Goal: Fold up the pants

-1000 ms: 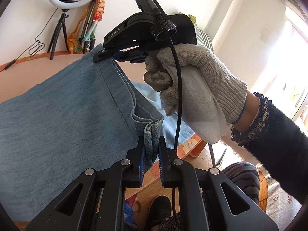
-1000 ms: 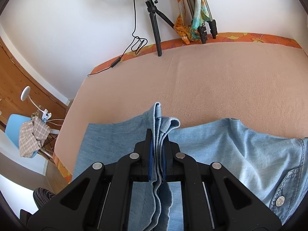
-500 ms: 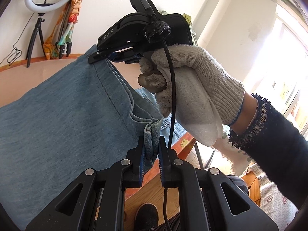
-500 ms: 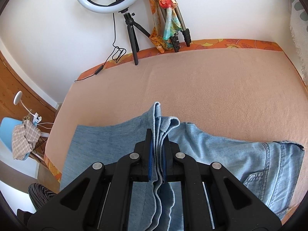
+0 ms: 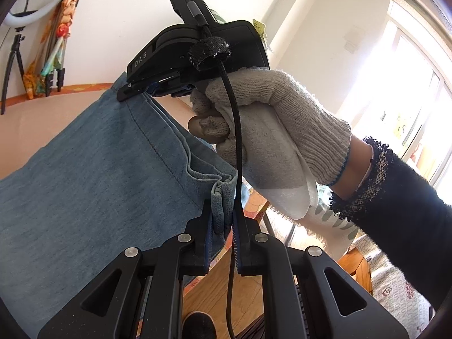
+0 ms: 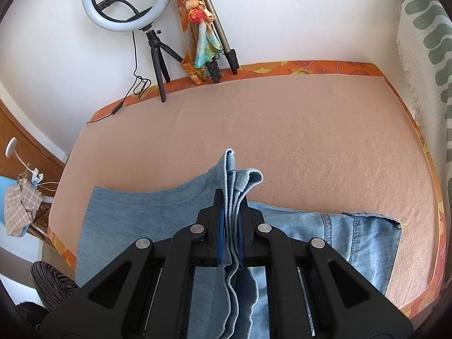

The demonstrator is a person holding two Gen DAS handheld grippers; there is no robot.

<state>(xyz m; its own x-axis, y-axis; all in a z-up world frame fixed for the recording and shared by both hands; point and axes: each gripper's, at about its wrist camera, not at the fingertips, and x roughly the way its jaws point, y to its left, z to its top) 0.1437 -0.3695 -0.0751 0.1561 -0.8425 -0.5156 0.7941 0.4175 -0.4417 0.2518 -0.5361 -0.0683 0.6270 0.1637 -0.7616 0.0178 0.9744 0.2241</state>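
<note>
Above the bed (image 6: pixel 282 130), both grippers (image 6: pixel 230 226) (image 5: pixel 221 220) clamp the pants (image 5: pixel 84 186), stretched crosswise.

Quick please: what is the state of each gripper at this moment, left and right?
Left gripper: closed, holding a bunched edge of the jeans.
Right gripper: closed, holding stacked layers of the jeans' edge.

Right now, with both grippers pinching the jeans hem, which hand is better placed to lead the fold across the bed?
Probably the right gripper: it faces bare bed beyond the jeans.
</note>
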